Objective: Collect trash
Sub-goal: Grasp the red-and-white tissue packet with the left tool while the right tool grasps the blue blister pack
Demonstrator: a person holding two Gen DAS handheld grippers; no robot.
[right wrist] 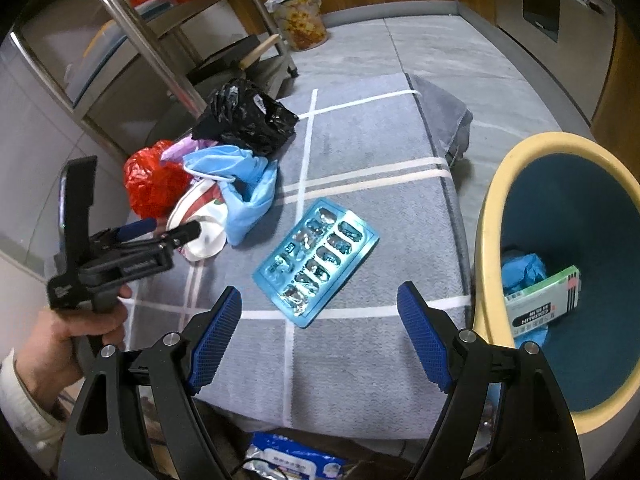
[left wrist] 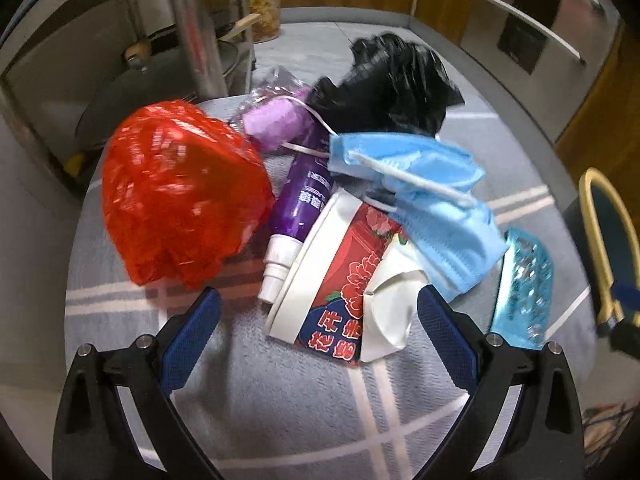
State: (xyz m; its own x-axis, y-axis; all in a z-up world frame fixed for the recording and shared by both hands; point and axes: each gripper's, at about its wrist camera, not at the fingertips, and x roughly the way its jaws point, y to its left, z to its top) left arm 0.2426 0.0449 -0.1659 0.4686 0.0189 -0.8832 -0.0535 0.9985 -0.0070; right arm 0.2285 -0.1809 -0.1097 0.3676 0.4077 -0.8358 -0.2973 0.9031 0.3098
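A pile of trash lies on a grey striped mat [left wrist: 280, 400]: a red plastic bag [left wrist: 180, 196], a purple spray bottle [left wrist: 300, 200], a pink packet [left wrist: 276, 120], a black bag [left wrist: 392, 84], a blue face mask [left wrist: 424, 196] and a crushed red-and-white paper cup [left wrist: 340, 280]. My left gripper [left wrist: 320, 300] is open just short of the cup, its pads clear of it. In the right wrist view, a blue blister pack [right wrist: 316, 260] lies just ahead of my open right gripper [right wrist: 320, 296]. The left gripper [right wrist: 172, 227] also shows there, held by a hand [right wrist: 68, 336].
A bin with a yellow rim [right wrist: 486, 248] stands at the mat's right edge, with a small box [right wrist: 544, 300] and blue trash inside. A metal rack [right wrist: 132, 28] stands at the left, a bagged noodle cup [right wrist: 300, 16] at the back. A wipes packet [right wrist: 292, 460] lies below the mat.
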